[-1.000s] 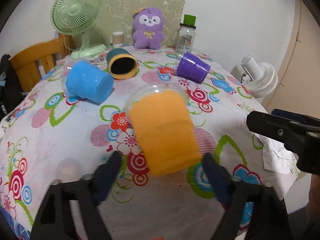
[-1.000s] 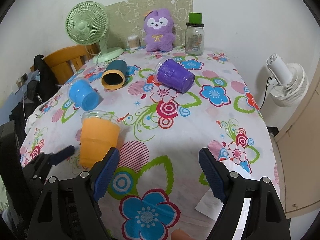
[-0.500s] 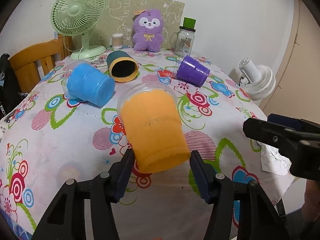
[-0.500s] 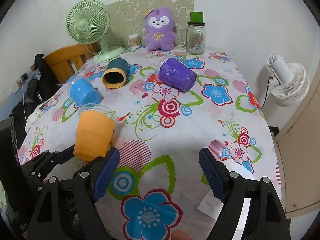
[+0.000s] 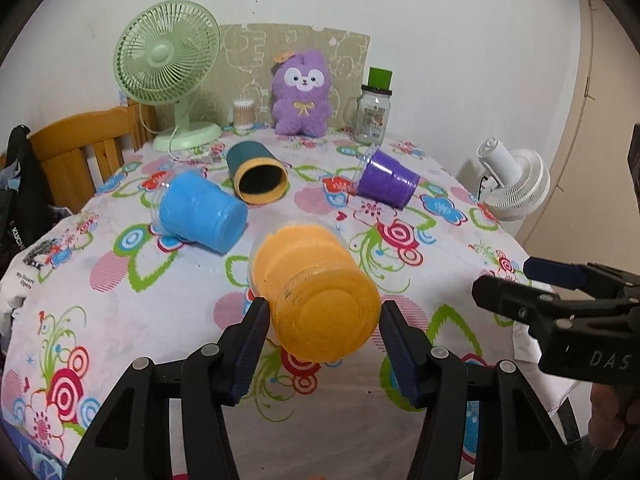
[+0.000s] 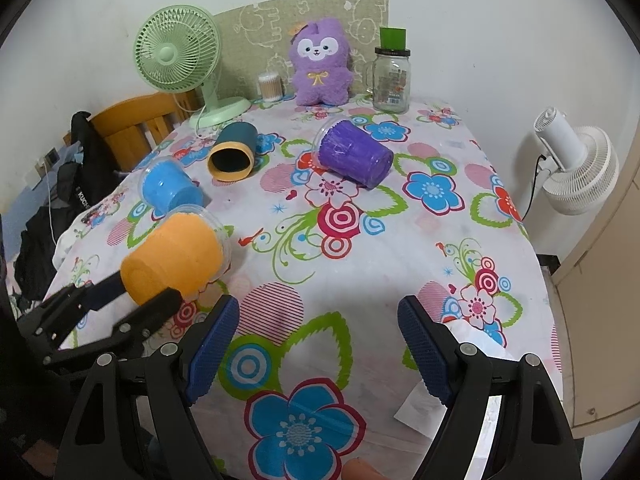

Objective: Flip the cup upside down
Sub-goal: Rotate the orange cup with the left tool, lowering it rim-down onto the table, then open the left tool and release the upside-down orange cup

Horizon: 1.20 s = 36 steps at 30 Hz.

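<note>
Near the surface's point(image 6: 360, 272) front-left corner, left tongs point(image 5: 322, 334) clamped on tilted orange cup point(image 5: 316, 296), right tongs point(image 6: 318, 344) wide open, empty.

Even soft indoor light, faint shadows, sharp focus, fisheye-bent dark corners

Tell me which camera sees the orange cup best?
The left wrist view: the orange cup fills the middle, with its round bottom facing the camera between the left gripper fingers. The right wrist view shows the cup smaller, from the side, tilted at the left edge, with a finger partly covering it.
</note>
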### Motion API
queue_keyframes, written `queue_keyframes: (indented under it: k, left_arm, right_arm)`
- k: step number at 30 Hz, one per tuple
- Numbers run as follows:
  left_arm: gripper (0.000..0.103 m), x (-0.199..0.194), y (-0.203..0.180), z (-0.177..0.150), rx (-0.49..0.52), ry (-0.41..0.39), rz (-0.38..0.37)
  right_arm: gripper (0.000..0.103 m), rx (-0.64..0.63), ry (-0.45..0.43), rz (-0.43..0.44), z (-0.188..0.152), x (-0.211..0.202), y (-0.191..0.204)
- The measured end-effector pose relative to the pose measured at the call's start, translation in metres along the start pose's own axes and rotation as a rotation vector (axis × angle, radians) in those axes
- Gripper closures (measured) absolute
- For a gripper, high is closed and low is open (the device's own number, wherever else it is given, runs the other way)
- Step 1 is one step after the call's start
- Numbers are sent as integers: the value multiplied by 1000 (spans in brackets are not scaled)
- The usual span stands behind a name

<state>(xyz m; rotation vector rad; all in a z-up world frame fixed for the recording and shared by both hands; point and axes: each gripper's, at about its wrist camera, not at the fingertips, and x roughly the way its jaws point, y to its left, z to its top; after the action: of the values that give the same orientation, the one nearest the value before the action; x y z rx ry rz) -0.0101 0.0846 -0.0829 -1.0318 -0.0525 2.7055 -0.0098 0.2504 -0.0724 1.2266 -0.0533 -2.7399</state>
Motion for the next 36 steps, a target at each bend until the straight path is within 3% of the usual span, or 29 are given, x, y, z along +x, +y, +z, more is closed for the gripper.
queue_keyframes:
  k: [14, 20, 30, 36]
  left_arm:
    - [48, -34, 7, 20, 4, -77, 21]
    - [47, -34, 16, 17, -16, -60, 31]
    - [11, -41, 19, -1, -24, -13, -4]
    - [9, -43, 25, -16, -34, 18, -14]
  right_arm:
    - [19, -17, -10, 16, 1, -4, 10]
    - [19, -27, -14, 20, 1, -7, 15]
    - [19, -20, -14, 10, -1, -9, 13]
    - [19, -11, -7, 9, -1, -6, 11]
